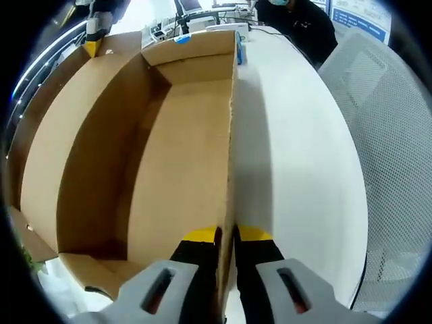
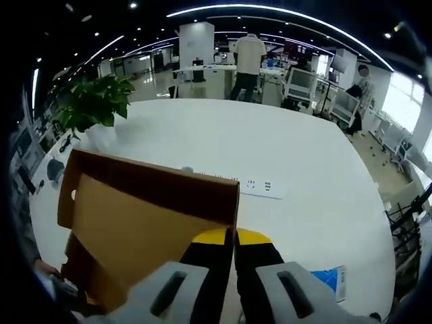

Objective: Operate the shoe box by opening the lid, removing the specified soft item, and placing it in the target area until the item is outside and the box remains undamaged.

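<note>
Shoe box (image 1: 135, 169) on white table (image 1: 297, 169), interior looks bare. Left gripper (image 1: 226, 236) fingers clamp its side wall; right gripper (image 2: 233, 237) fingers pinch the raised lid (image 2: 148, 209). Opening step. Next: find the soft item.

Plain brown cardboard box (image 1: 169, 155), white table (image 1: 297, 169), yellow-tipped black tool (image 1: 226, 236).

Matt brown cardboard box (image 1: 169, 155), smooth white table (image 1: 297, 169)

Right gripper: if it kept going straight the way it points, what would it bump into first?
Probably the power strip lying on the white table, just beyond the cardboard flap the right gripper pinches; depth is uncertain.
</note>
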Demonstrator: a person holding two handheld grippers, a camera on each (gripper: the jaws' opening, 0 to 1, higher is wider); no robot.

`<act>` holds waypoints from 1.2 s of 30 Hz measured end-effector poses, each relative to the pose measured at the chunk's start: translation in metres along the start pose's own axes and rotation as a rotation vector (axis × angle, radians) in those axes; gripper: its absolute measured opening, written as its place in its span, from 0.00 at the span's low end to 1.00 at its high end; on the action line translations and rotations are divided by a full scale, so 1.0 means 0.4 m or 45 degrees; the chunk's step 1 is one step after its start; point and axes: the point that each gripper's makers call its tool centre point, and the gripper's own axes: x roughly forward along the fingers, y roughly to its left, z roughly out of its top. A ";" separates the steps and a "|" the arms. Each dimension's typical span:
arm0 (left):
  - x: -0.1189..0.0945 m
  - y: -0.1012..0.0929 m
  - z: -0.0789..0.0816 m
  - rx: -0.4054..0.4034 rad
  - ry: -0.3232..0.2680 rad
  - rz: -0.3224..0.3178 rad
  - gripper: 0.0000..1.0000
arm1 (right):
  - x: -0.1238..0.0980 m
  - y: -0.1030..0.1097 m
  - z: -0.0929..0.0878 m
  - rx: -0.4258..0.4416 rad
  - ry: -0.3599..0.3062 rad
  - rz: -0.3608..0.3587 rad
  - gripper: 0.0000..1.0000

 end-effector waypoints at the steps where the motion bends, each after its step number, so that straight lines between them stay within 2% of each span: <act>1: 0.000 0.000 0.000 0.002 0.000 -0.001 0.07 | -0.007 0.004 -0.002 0.001 -0.003 0.003 0.00; 11: 0.000 -0.003 -0.004 0.000 0.003 -0.001 0.07 | -0.068 0.024 -0.013 -0.036 -0.052 0.006 0.00; 16: 0.001 -0.004 -0.003 -0.002 0.004 -0.001 0.07 | -0.107 0.026 -0.018 0.031 -0.068 0.019 0.00; 17: 0.001 -0.004 -0.003 -0.002 0.004 -0.003 0.07 | -0.111 0.027 -0.018 0.022 -0.070 0.017 0.00; 20: 0.001 -0.004 -0.003 0.003 0.003 -0.001 0.07 | -0.120 0.028 -0.015 -0.128 -0.080 -0.017 0.00; 23: 0.000 -0.004 -0.002 0.002 0.003 -0.002 0.07 | -0.112 -0.003 -0.010 -0.098 -0.087 -0.023 0.00; 26: -0.001 -0.004 0.000 0.003 0.002 0.002 0.07 | -0.128 0.002 -0.014 -0.011 -0.098 0.011 0.00; 28: -0.001 -0.004 0.000 0.007 0.001 0.003 0.07 | -0.118 -0.010 -0.022 0.027 -0.083 0.028 0.00; 31: -0.001 -0.003 0.000 0.013 0.000 0.001 0.07 | -0.133 0.002 -0.021 0.015 -0.080 0.022 0.00; 36: -0.001 -0.003 0.000 0.013 -0.001 -0.001 0.07 | -0.166 0.013 -0.032 -0.072 -0.119 -0.002 0.00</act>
